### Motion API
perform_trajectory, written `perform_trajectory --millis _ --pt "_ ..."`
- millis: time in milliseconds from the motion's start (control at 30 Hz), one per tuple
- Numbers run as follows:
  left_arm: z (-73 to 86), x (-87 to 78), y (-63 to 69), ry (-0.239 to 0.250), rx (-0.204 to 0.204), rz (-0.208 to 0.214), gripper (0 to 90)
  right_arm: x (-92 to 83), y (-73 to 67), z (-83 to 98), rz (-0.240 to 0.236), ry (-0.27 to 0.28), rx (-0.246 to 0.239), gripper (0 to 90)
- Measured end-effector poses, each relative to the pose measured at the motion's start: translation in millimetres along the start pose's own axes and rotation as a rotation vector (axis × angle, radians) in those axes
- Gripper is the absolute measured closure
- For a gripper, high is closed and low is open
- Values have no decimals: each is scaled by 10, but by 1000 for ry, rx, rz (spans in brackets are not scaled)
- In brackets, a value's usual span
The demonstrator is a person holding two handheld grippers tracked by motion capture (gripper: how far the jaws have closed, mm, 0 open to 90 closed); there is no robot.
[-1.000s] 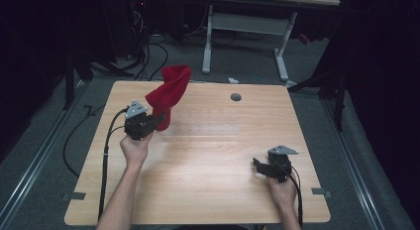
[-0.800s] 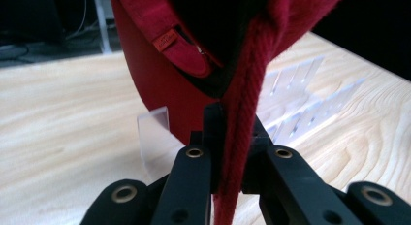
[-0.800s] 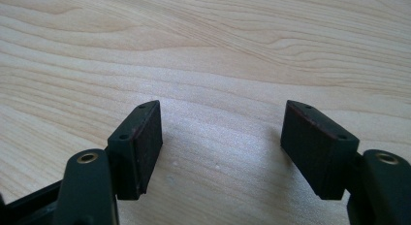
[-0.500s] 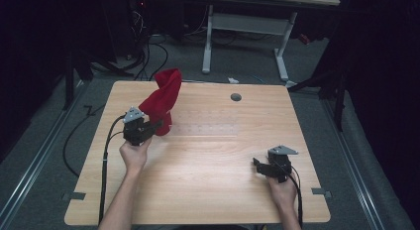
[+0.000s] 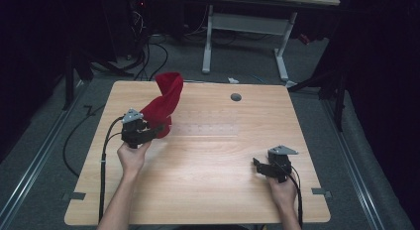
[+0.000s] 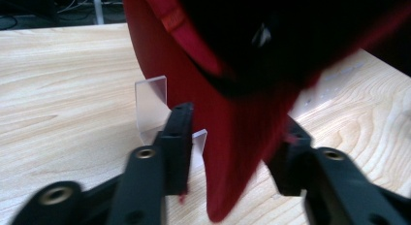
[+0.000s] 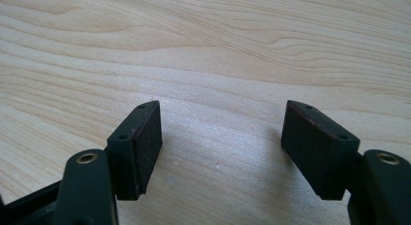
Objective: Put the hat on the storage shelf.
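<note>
The red cap (image 6: 232,152) has just been released between the left hand-held gripper's (image 6: 232,137) opening jaws, seemingly set on a clear stand (image 6: 151,106); the right hand-held gripper (image 7: 220,137) is held open, empty.

The red cap (image 5: 165,101) stands upright on a small clear stand (image 6: 151,106), its lower edge hanging between the left tool's (image 5: 157,131) parted jaws, just ahead.

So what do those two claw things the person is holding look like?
Both are black. The left claw and the right claw each carry a grey three-cornered plate on top and trail a black cable back toward the person. Up close, each has two flat, blocky black pads on arms with small metal-ringed screw holes. The person's forearms are bare, with no sleeves in view.
</note>
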State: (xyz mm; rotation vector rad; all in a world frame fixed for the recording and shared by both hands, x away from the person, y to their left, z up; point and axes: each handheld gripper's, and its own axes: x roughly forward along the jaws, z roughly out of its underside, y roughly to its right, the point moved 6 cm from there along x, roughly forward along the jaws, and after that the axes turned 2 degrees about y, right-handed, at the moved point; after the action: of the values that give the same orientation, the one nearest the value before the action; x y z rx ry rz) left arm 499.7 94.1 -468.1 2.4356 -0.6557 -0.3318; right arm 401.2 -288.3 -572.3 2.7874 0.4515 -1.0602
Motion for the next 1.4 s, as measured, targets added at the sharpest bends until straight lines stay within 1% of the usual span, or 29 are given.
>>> perform_trajectory --millis 67,200,267,367,467,500,600,633,700,767,833,900,1000,1067,1167,1267,1333,1400 --pt "-9 -26 14 3 19 -4 495 0 -1 0 0 0 1 312" --pt "-42 -66 26 5 17 0 443 0 -1 0 0 0 0 311" --pt "-52 -84 37 10 23 -2 431 0 0 0 0 0 0 312" --pt "-61 -127 45 13 21 2 414 0 -1 0 0 0 -1 312" --pt "-70 -180 33 18 28 -2 409 0 0 0 0 0 -1 311" --pt "-77 -191 18 29 28 -17 412 0 -1 0 0 0 0 311" --pt "-73 -226 -15 23 37 -38 413 0 0 0 0 0 -1 312" --pt "-76 -243 -18 27 41 -40 411 0 -1 0 0 0 1 312" --pt "-79 -281 -15 27 34 -35 408 0 -2 0 0 0 1 311" --pt "-74 -295 -10 21 44 -44 399 0 -1 0 0 0 1 312" --pt "-87 -329 10 29 47 -38 395 -1 -1 0 0 0 1 312" --pt "-104 -363 29 39 31 -27 395 -1 -1 1 0 0 1 312" --pt "-118 -410 45 45 30 -24 391 -1 -1 0 0 0 1 312" --pt "-126 -448 55 51 20 -17 384 -1 -1 0 0 0 1 311" --pt "-125 -496 58 52 36 -23 371 -1 -1 0 0 0 1 312" --pt "-115 -543 54 52 29 -22 365 -1 -1 0 0 -1 1 311" --pt "-93 -564 50 39 44 -32 355 -1 -1 0 0 0 1 312" --pt "-81 -594 59 44 38 -25 352 -1 -1 0 0 0 1 312"
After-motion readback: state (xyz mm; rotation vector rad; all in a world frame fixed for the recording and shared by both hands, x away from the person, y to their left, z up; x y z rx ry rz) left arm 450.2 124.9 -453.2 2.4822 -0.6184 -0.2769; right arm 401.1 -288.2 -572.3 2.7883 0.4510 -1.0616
